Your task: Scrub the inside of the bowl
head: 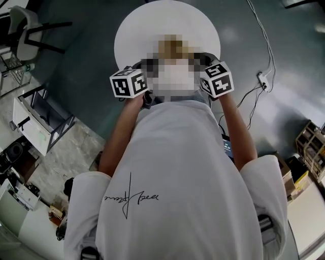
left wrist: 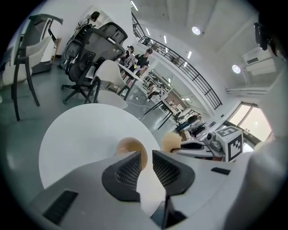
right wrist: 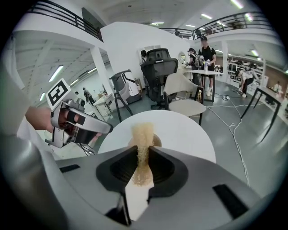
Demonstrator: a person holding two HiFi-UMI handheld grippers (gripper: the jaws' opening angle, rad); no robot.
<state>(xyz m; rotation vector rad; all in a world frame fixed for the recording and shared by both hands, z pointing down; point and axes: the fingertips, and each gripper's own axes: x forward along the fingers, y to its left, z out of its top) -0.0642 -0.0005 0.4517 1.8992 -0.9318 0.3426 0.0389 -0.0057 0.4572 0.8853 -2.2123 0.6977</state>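
Observation:
A small tan bowl (left wrist: 127,148) stands on the round white table (left wrist: 81,139), just beyond my left gripper (left wrist: 146,157). That gripper's jaws stand a little apart, and only table and the bowl's edge show through the gap. My right gripper (right wrist: 143,152) is shut on a thin yellow sponge (right wrist: 142,132), which sticks up past the jaws. The bowl (right wrist: 156,142) peeks out behind the sponge. In the head view only the marker cubes show, left (head: 129,83) and right (head: 218,79); both sets of jaws and the bowl are hidden there.
The table's far rim (head: 167,15) is ringed by grey floor. Office chairs (right wrist: 158,72) and a pale seat (right wrist: 185,105) stand beyond it. A cable (head: 261,40) runs to a socket strip on the floor at the right. People stand at distant desks.

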